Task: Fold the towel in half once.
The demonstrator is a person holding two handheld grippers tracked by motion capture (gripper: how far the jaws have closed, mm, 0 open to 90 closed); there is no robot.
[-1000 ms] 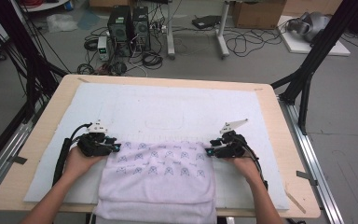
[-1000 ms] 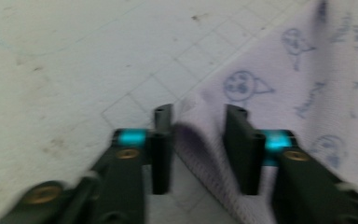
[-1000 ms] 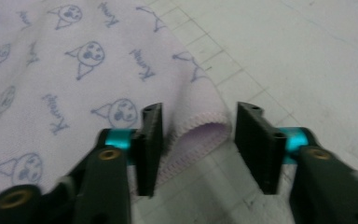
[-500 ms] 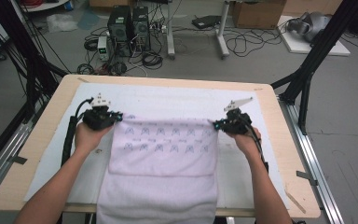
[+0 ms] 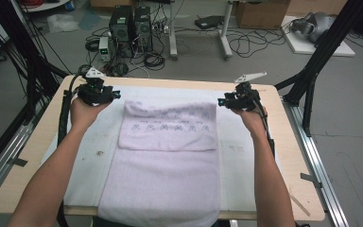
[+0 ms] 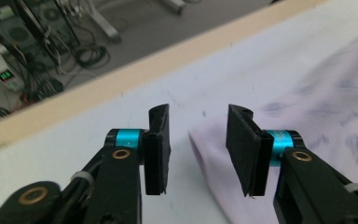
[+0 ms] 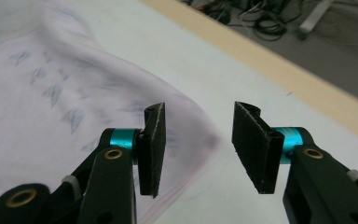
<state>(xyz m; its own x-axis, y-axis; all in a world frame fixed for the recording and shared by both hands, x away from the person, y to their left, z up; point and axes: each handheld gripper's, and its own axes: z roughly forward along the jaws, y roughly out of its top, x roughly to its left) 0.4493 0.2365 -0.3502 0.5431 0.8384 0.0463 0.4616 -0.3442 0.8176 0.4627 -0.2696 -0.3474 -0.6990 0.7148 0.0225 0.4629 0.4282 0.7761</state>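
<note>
Now left gripper (image 5: 105,94) and right gripper (image 5: 231,100) hovered at the folded towel's (image 5: 168,142) far corners, jaws spread wide, gripping nothing.

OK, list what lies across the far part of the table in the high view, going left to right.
left gripper → folded-over flap of the towel → right gripper
</note>
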